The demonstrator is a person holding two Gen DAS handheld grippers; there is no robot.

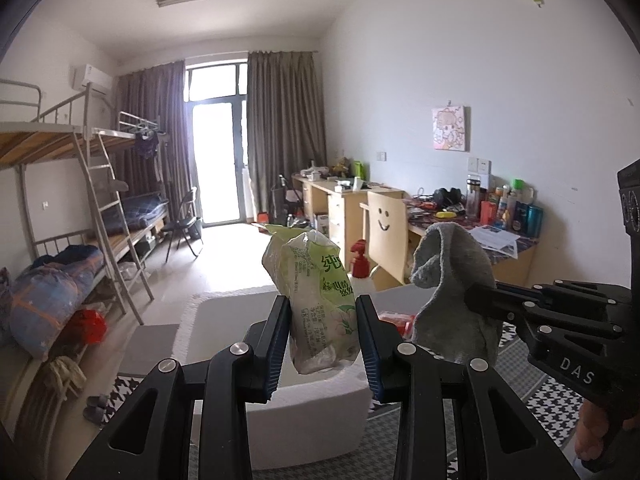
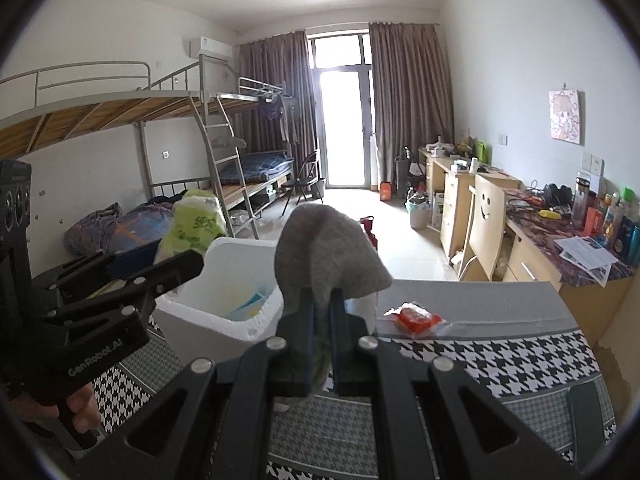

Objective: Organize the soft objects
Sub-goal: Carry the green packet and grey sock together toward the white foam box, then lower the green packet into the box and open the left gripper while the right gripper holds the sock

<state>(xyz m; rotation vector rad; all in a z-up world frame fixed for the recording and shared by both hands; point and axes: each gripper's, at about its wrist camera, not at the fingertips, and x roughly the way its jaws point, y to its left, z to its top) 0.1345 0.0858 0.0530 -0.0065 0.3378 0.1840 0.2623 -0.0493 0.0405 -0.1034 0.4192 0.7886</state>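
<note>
Tissue pack [image 1: 320,300] between left fingers [image 1: 280,344]; sock [image 2: 328,256] between right fingers [image 2: 306,344]

— What can't you make out?
— The lower end of the crinkled green-and-white plastic tissue pack [image 1: 316,304] sits between the left gripper [image 1: 323,344] and its blue pads, so its sides are covered. The print on it is too small to read

— And the soft grey knitted sock [image 2: 328,256]?
— Its bottom disappears between the right gripper [image 2: 323,332] fingers. The sock also blocks the far right corner of the white foam box [image 2: 224,280]

— Inside the box?
— Blue and yellow shapes, too blurred to name. The red sealed packet [image 2: 414,317] near the table's back edge has unreadable markings
</note>
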